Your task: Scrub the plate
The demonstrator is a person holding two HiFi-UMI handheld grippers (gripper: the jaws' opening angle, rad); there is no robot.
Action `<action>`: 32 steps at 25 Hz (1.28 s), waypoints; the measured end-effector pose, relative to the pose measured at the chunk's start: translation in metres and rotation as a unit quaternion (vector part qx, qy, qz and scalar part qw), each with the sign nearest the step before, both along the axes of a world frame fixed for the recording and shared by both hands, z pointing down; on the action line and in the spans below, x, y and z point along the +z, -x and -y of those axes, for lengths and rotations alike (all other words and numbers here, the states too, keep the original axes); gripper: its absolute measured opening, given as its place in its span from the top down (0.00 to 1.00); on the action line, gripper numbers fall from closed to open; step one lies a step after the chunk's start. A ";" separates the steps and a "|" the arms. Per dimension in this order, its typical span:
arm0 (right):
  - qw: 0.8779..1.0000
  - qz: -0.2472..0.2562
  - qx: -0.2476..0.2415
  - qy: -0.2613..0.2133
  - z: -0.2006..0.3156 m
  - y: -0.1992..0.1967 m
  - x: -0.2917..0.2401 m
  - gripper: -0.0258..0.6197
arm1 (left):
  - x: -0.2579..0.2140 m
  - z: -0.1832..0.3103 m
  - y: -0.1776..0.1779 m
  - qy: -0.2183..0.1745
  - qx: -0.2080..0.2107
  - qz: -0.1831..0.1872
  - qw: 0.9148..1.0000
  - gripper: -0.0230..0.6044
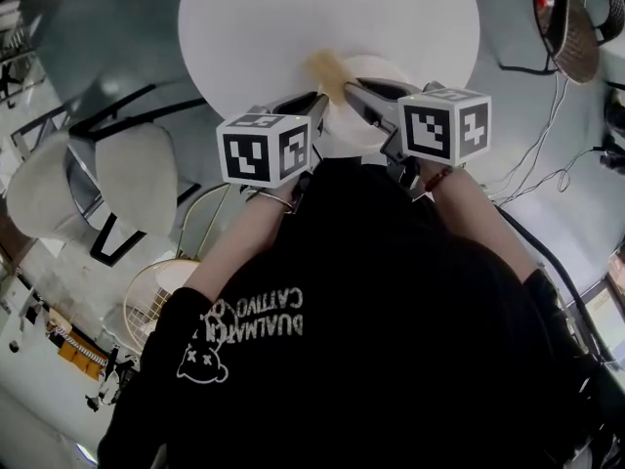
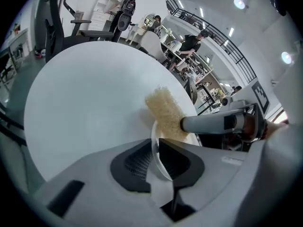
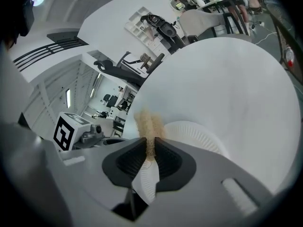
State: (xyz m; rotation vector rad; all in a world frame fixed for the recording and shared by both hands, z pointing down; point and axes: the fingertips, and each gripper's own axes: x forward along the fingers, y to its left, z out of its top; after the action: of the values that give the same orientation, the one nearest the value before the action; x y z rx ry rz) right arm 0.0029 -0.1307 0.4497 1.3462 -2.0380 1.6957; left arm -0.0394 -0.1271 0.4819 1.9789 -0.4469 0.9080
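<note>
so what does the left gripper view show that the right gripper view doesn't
Only the left gripper view: the left claw pinching the rim of the plate, and the right claw seen from the side. Only the right gripper view: the right claw's jaws shut on the sponge, and the left claw's marker cube. Both: the round white table, the plate and the sponge.

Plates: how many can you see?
1. The white plate lies at the table's near edge, rim pinched in the left gripper; the right gripper holds the scrubber by it. Others could hide behind the grippers.
</note>
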 end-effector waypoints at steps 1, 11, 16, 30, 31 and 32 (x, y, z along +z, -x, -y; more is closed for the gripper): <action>1.000 -0.002 -0.003 0.001 0.000 0.000 0.002 0.87 | 0.000 0.000 0.000 0.002 -0.001 -0.002 1.000 0.89; 0.998 -0.031 -0.041 0.020 -0.002 -0.001 0.003 0.87 | -0.003 -0.007 -0.005 0.045 0.000 -0.043 0.998 0.89; 0.997 -0.038 -0.071 0.020 0.003 0.004 0.005 0.87 | -0.003 -0.005 -0.007 0.048 -0.010 -0.044 0.998 0.89; 0.989 -0.020 -0.144 0.018 0.003 -0.024 0.001 0.87 | -0.007 -0.009 -0.007 0.046 -0.136 -0.023 0.989 0.91; 0.989 -0.021 -0.147 0.018 0.004 -0.028 0.000 0.87 | -0.007 -0.009 -0.005 0.044 -0.149 -0.021 0.988 0.91; 0.989 -0.020 -0.149 0.018 0.004 -0.032 0.000 0.87 | -0.008 -0.009 -0.004 0.042 -0.161 -0.018 0.986 0.91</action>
State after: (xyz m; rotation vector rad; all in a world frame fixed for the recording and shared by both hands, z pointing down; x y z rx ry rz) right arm 0.0349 -0.1351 0.4494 0.9966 -2.0521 1.5533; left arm -0.0355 -0.1182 0.4744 1.7774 -0.6750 0.6741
